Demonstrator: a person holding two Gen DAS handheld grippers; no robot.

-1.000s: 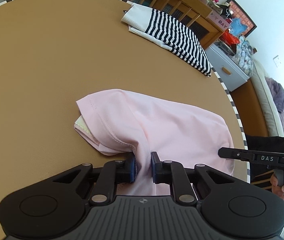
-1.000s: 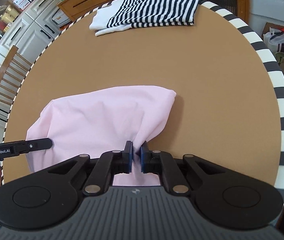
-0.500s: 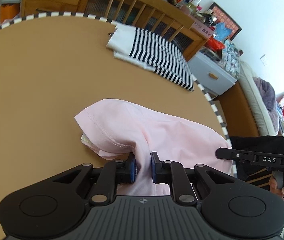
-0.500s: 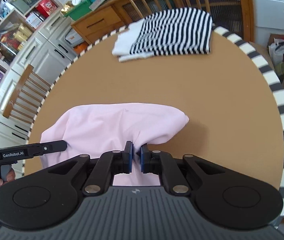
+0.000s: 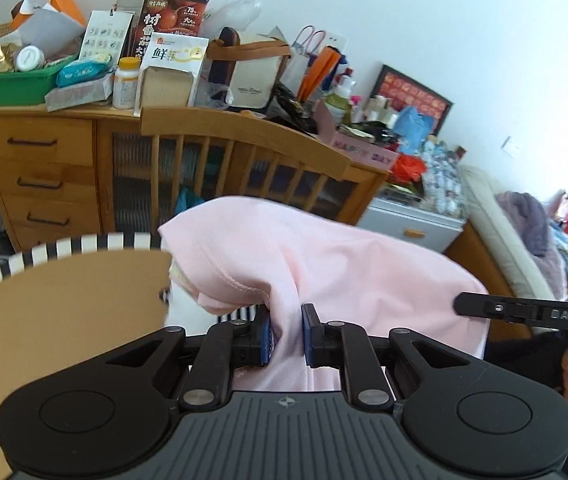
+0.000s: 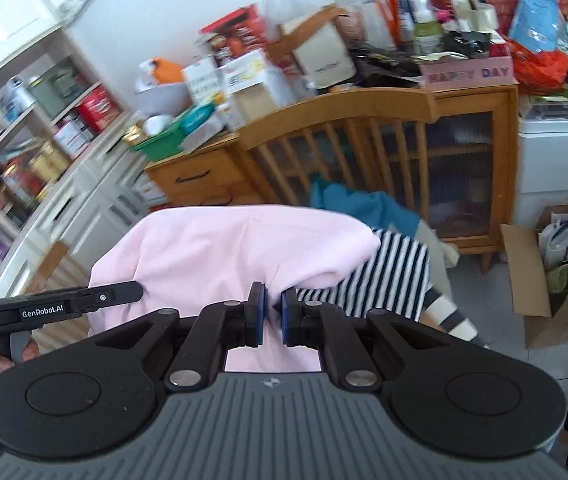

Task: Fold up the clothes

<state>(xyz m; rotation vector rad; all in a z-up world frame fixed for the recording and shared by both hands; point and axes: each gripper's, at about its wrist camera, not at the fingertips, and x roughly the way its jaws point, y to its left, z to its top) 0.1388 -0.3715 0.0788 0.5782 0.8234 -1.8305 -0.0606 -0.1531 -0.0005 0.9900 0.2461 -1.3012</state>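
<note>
A folded pink garment (image 5: 324,264) hangs lifted between my two grippers, above the far part of the round brown table (image 5: 52,300). My left gripper (image 5: 287,332) is shut on its left part. My right gripper (image 6: 273,318) is shut on its right part; the pink garment (image 6: 224,248) fills the middle of the right wrist view. A black-and-white striped garment (image 6: 384,280) lies under the pink one, at the table's far edge. The right gripper also shows in the left wrist view (image 5: 532,312), the left gripper in the right wrist view (image 6: 64,304).
A wooden chair back (image 5: 244,128) and a cluttered wooden sideboard (image 5: 44,168) stand behind the table. A teal cloth (image 6: 364,204) lies on the chair. A white drawer unit (image 6: 560,160) and a cardboard box (image 6: 556,280) stand on the right.
Both grippers have lifted the pink garment off the table and carried it toward the far edge, over the striped garment. Both cameras have tilted up to show the room.
</note>
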